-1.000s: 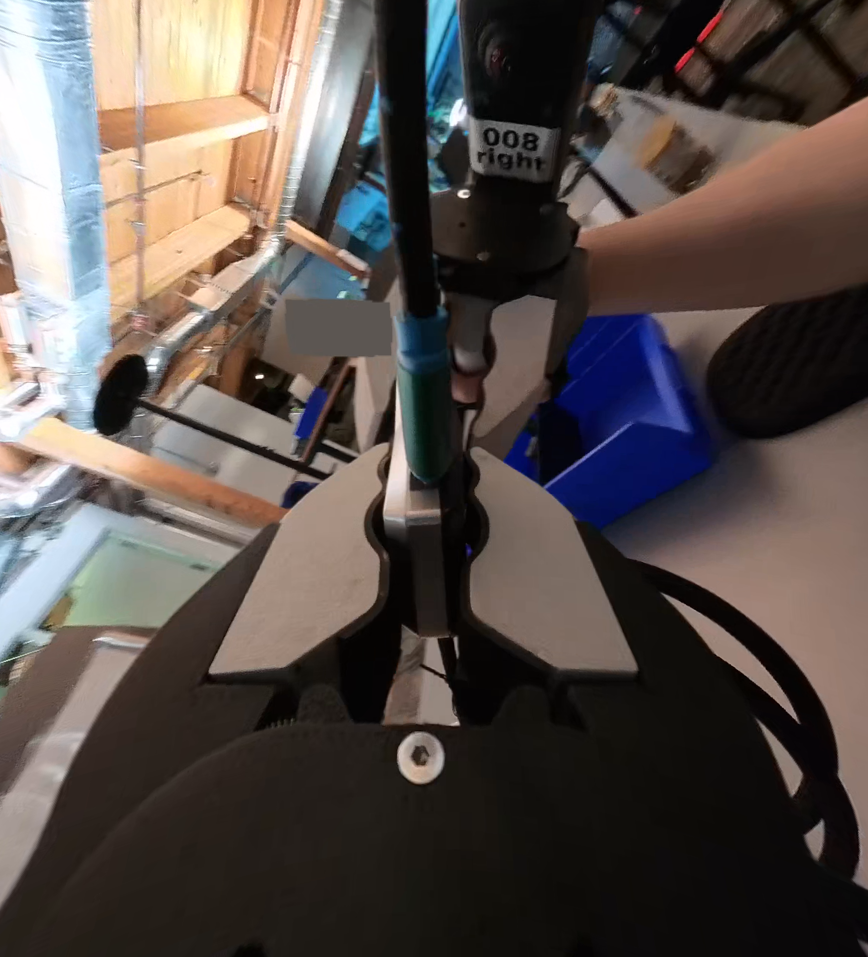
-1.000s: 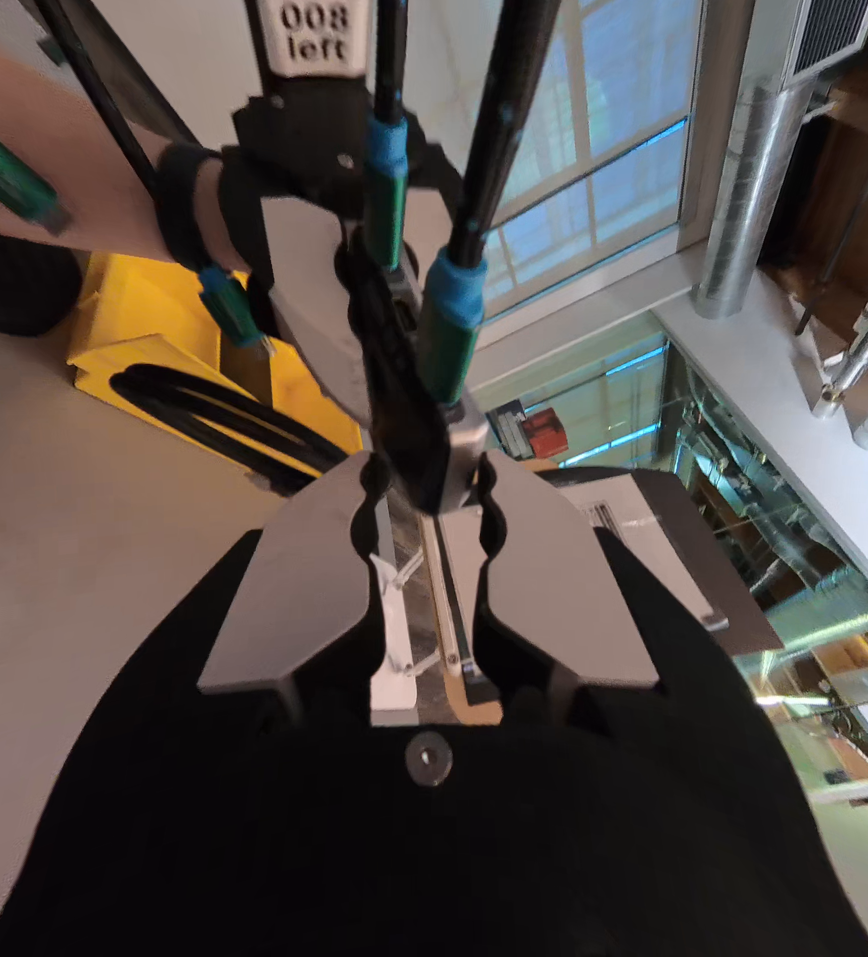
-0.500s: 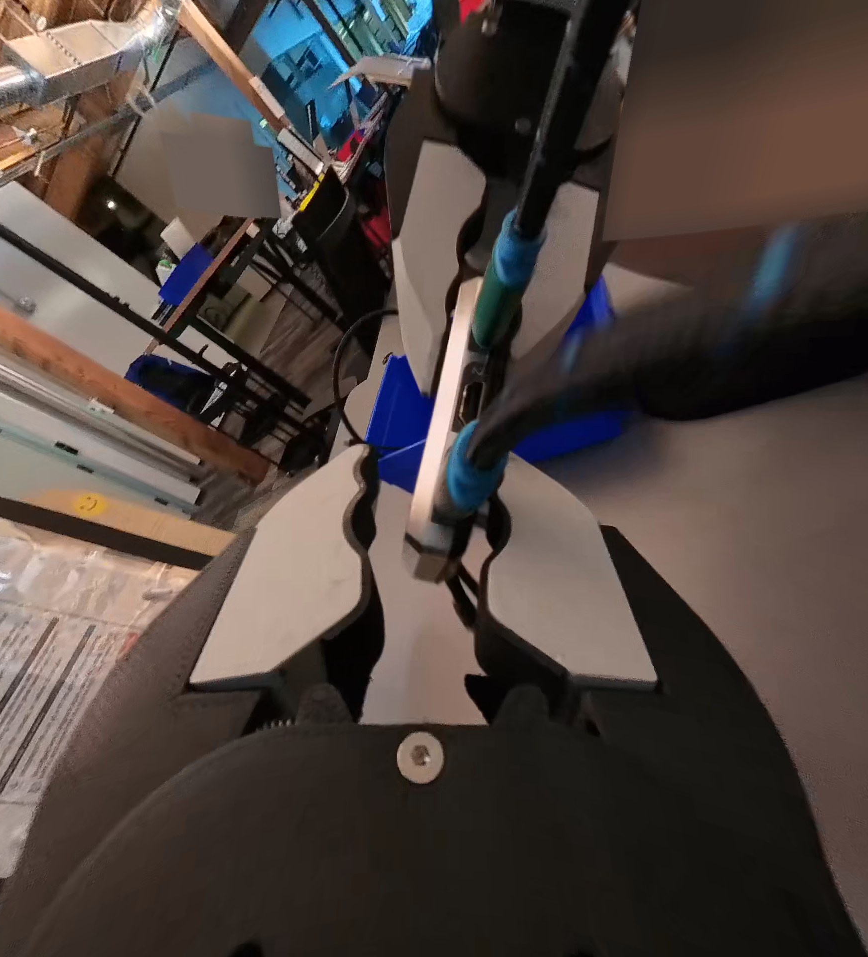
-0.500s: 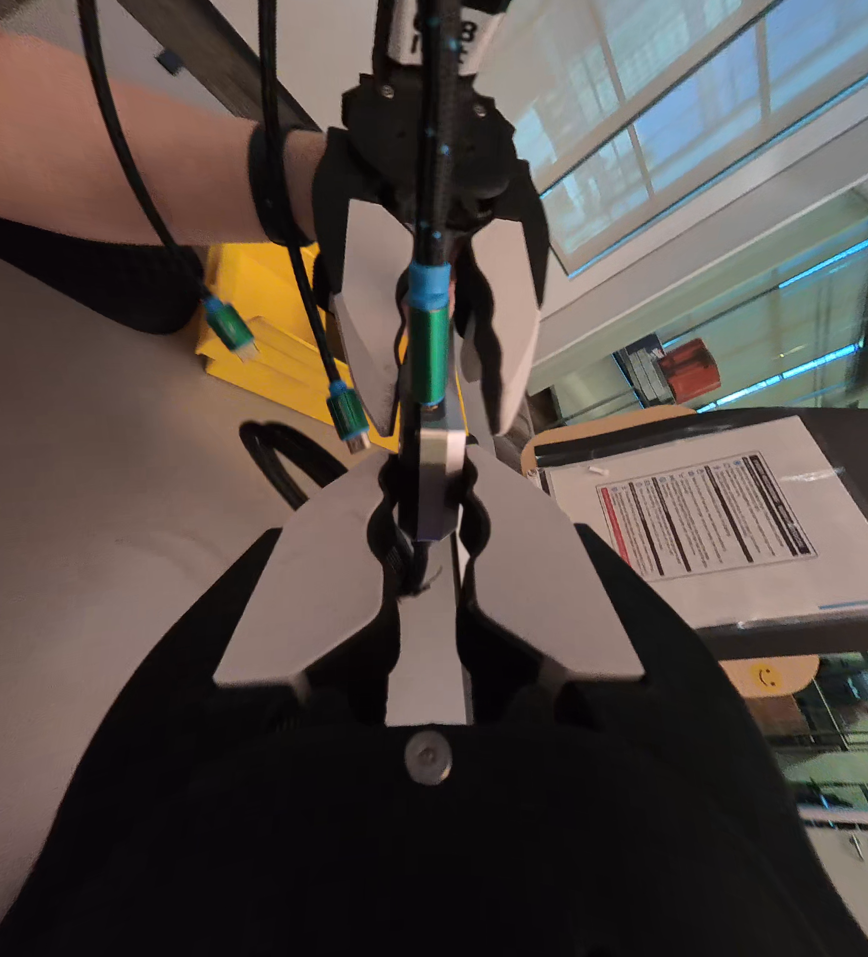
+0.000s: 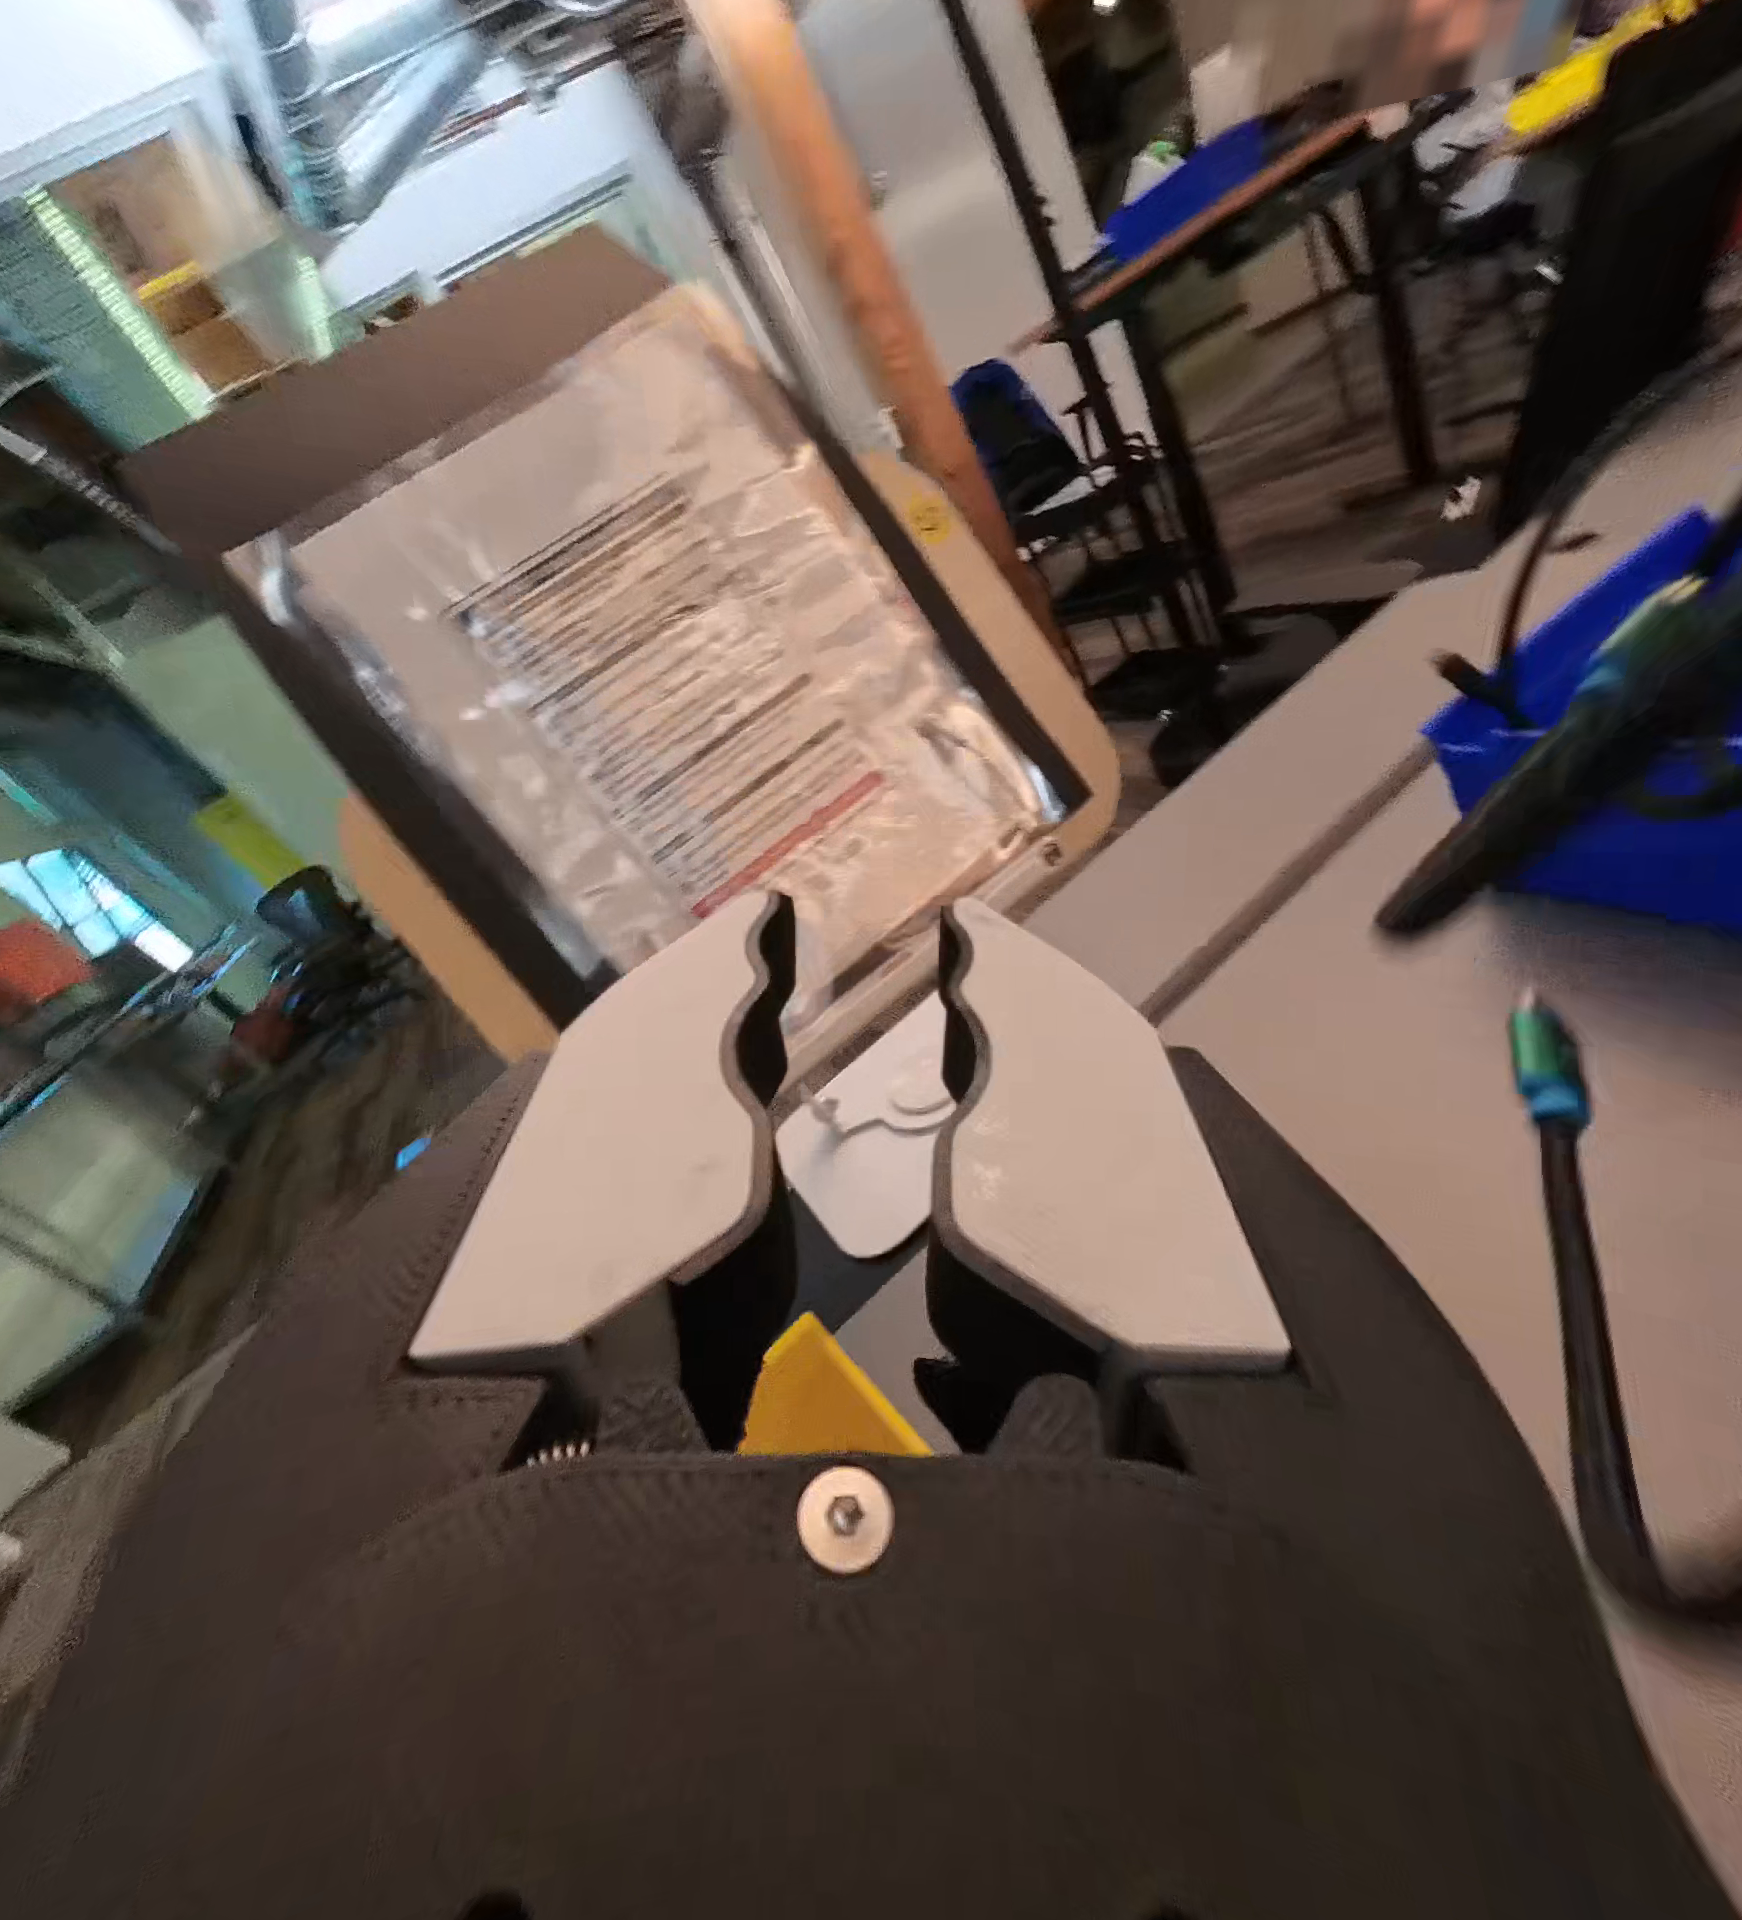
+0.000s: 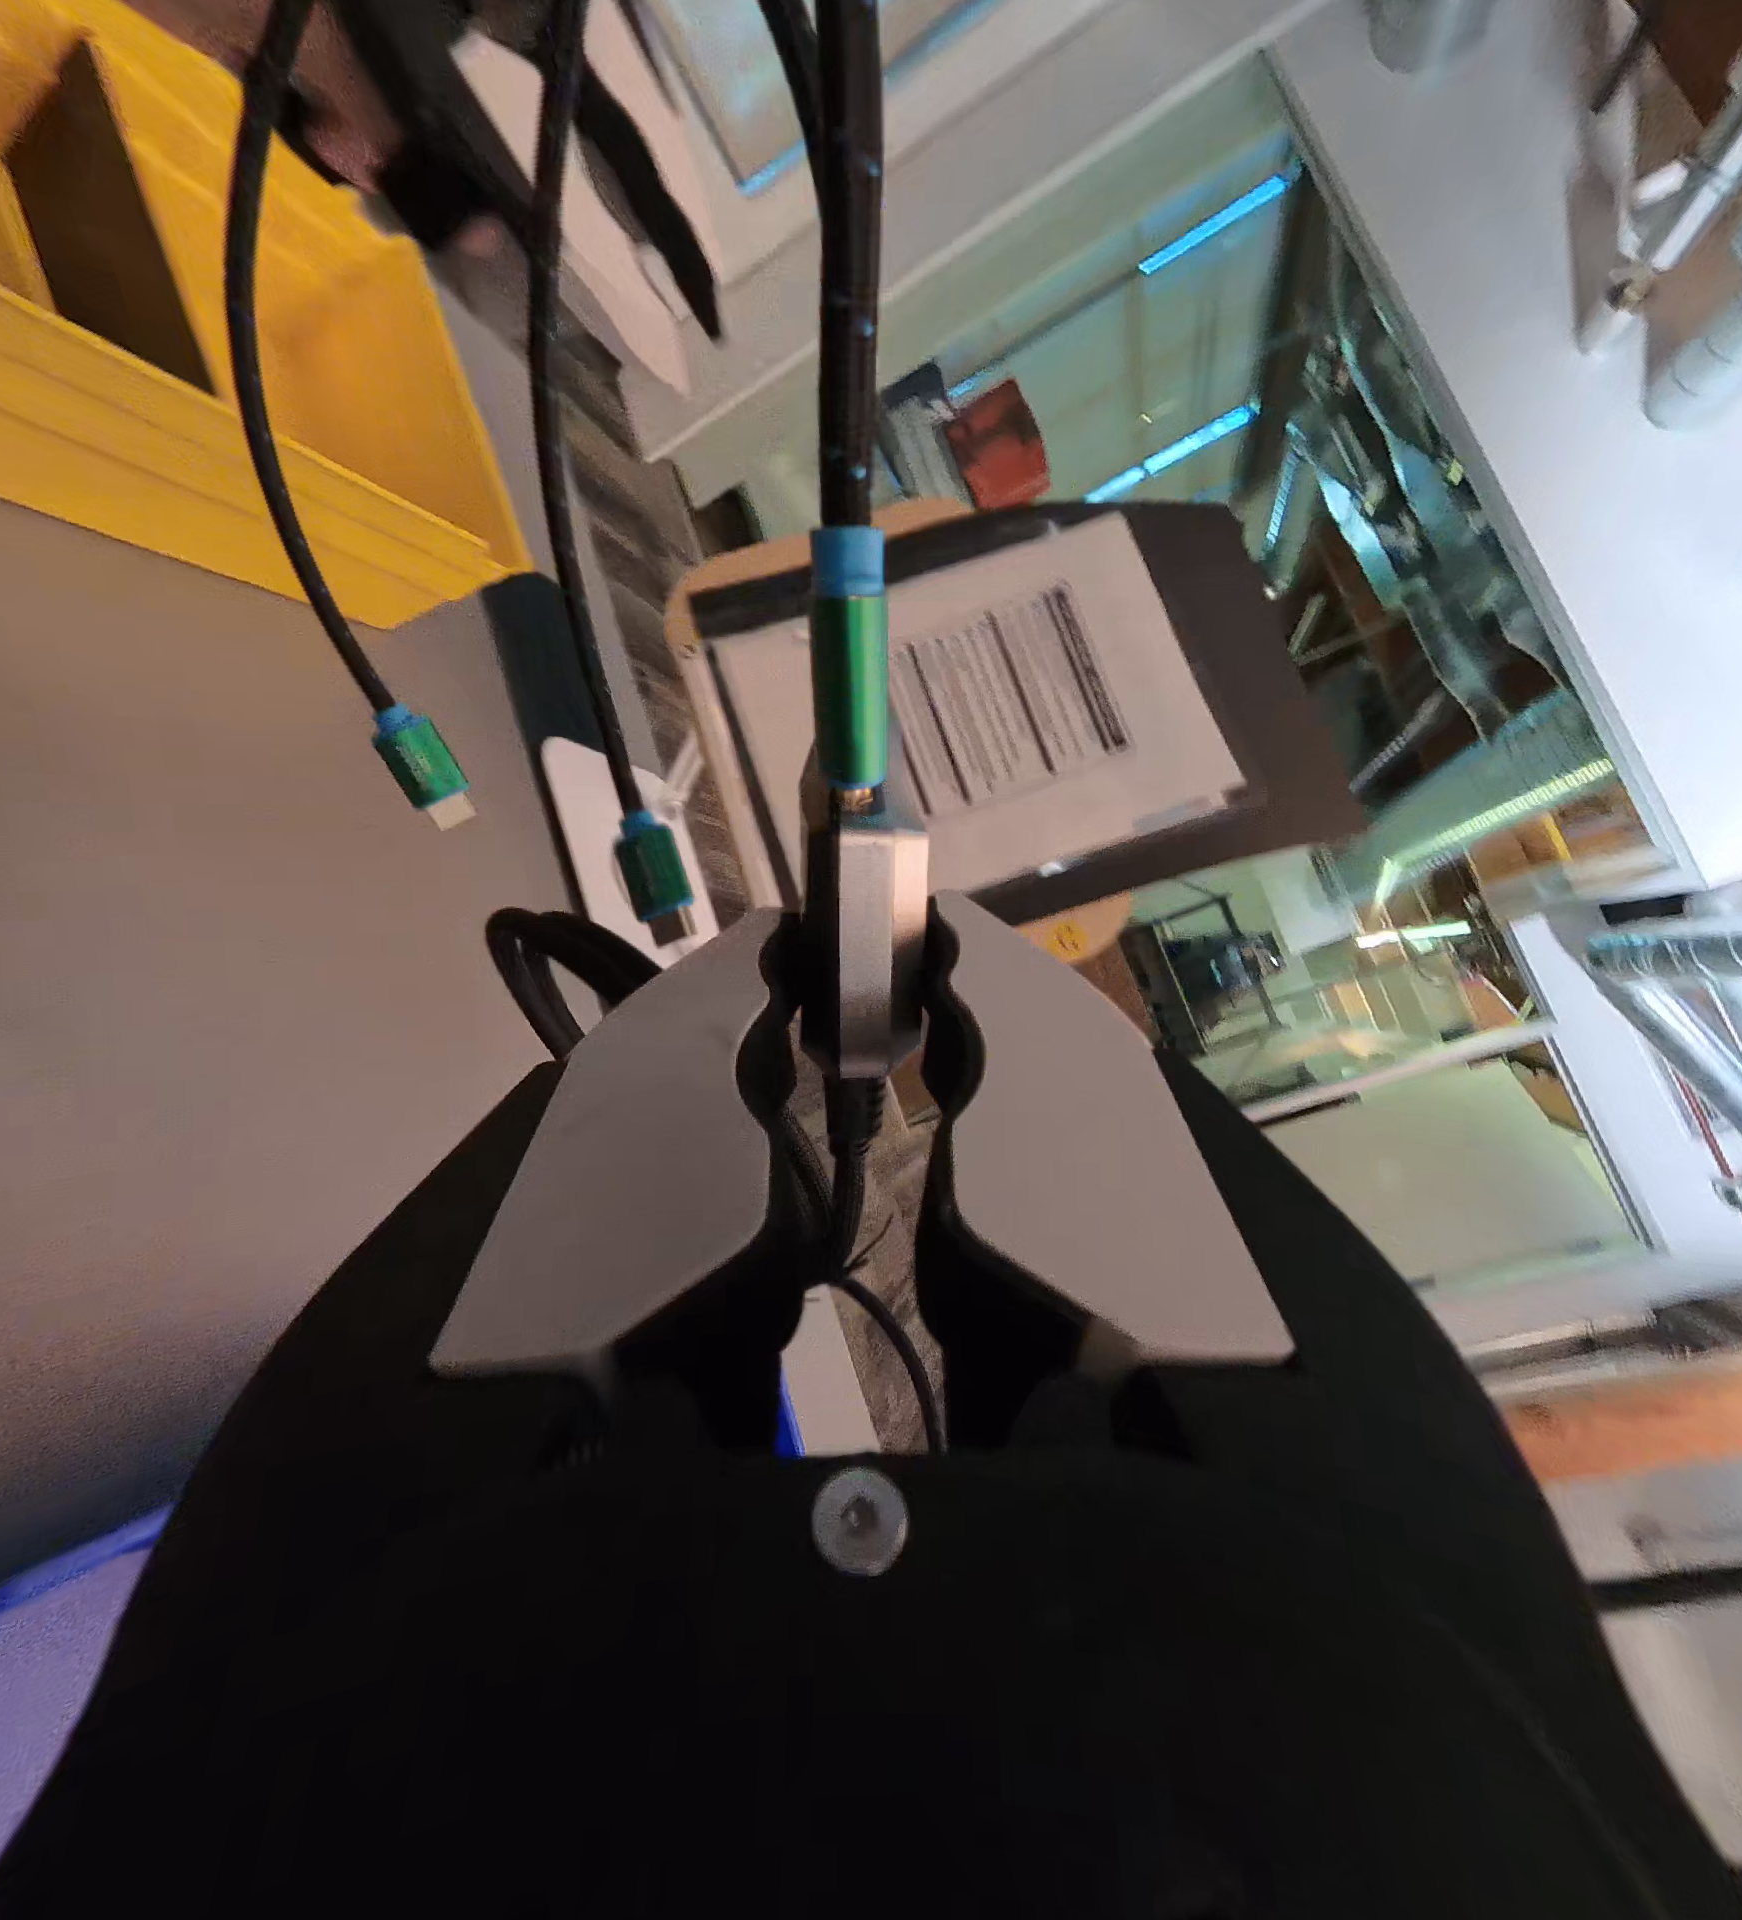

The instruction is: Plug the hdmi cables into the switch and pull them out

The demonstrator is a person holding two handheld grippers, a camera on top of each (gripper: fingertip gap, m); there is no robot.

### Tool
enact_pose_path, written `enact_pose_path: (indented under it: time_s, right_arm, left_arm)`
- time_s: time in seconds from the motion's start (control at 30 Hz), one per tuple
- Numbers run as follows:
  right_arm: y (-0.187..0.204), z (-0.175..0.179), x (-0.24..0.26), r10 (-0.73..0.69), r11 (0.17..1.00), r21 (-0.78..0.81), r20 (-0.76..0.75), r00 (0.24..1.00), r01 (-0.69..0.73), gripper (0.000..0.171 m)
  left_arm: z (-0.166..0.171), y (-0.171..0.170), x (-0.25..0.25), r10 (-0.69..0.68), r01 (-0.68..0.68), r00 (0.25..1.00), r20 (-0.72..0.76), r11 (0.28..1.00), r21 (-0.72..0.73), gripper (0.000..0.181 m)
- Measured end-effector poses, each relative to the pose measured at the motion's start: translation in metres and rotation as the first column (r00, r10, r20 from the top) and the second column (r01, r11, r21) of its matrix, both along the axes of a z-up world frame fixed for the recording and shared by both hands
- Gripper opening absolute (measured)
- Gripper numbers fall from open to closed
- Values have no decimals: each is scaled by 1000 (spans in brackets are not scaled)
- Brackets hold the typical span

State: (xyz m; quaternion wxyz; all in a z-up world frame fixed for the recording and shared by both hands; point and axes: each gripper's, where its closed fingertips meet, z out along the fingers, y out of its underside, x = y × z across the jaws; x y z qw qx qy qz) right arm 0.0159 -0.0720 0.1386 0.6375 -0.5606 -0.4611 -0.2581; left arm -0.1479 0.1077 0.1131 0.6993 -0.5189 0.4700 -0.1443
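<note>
In the right wrist view my right gripper (image 6: pixel 862 920) is shut on the silver HDMI switch (image 6: pixel 872 966), held in the air. One black cable's green connector (image 6: pixel 849 675) is plugged into the switch's far end. Two more green connectors hang loose at the left, one (image 6: pixel 420 764) farther out and one (image 6: pixel 654 868) close to my left finger. In the left wrist view my left gripper (image 5: pixel 865 935) is open and empty, its jaws a narrow gap apart. A loose green connector (image 5: pixel 1540 1055) on a black cable lies on the table to its right.
A yellow bin (image 6: pixel 171 343) stands at the upper left of the right wrist view. A blue bin (image 5: pixel 1625 831) holding cables sits at the right on the grey table (image 5: pixel 1314 987). A stand with a laminated sheet (image 5: pixel 690 675) is straight ahead of my left gripper. Left tips to right tips: about 25 centimeters.
My left gripper has let go of the switch and swung away from it. My right gripper still holds the switch, with one cable plugged in.
</note>
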Motion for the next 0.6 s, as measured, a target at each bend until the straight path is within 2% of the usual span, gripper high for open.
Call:
enact_pose_path:
  time_s: [0.13, 0.3, 0.43, 0.6]
  right_arm:
    - [-7, 13, 56, -143, 988, 48, -70, 987, 147, 22]
    - [-5, 1, 129, -303, 951, 15, -166, 938, 309, 22]
    - [0, -22, 177, -335, 941, -75, -337, 880, 330, 23]
    - [6, -55, 222, -308, 951, -186, -596, 741, 246, 22]
  left_arm:
    - [10, 12, -22, 49, -43, 995, 84, 997, -69, 25]
    - [15, 8, -24, 45, -39, 994, 99, 997, -63, 24]
    - [12, 3, -16, 37, -34, 997, 60, 998, -48, 24]
    - [5, -5, -4, 23, -23, 1000, -5, 999, -28, 24]
